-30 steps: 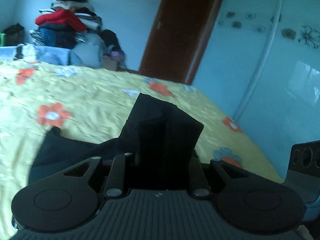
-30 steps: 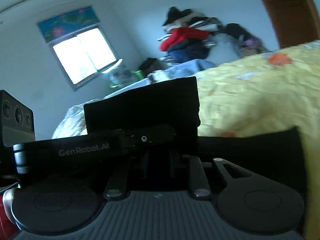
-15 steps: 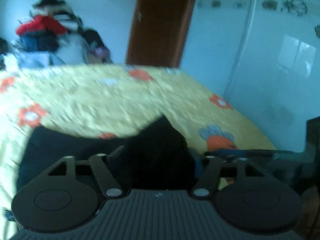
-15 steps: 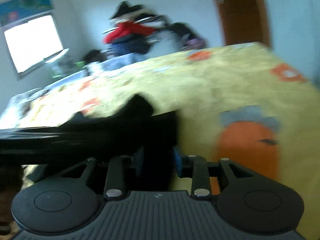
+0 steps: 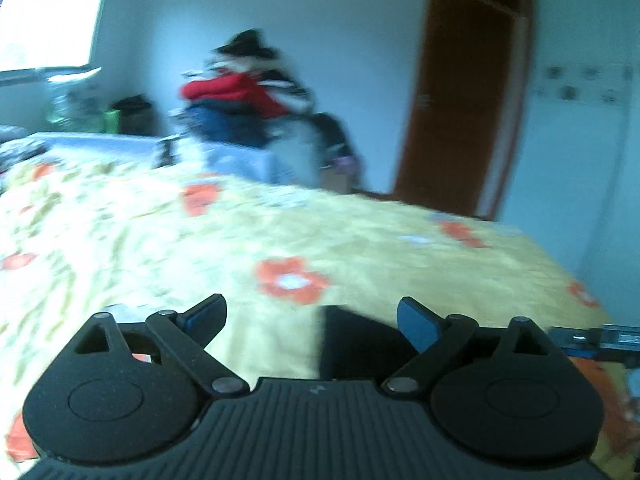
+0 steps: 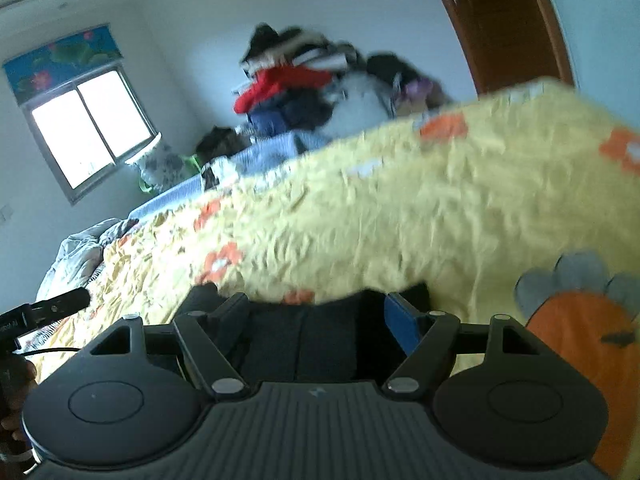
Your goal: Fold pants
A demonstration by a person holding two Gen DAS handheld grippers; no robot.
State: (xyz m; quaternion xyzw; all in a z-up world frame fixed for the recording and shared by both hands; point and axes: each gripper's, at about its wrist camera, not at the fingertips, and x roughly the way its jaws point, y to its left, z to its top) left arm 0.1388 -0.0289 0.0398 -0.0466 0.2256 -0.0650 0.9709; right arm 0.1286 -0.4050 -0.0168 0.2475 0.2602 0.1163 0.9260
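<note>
Opening jaws, left gripper point(image 5: 312, 318) | right gripper point(image 6: 320, 312) likewise (just released) | pants point(image 6: 304, 344) lying on bed point(image 6: 440, 216)

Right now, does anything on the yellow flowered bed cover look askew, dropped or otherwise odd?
Nothing stands out. The dark pants lie on the yellow flowered bed cover, and the left gripper and right gripper, jaws just opened, press on nothing. The heaped pile of clothes beyond the bed is untidy. Motion blur hides fine detail.

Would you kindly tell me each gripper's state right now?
Left gripper: just opened, holding nothing.
Right gripper: just opened, black fabric pants lie loose between its jaws.
</note>
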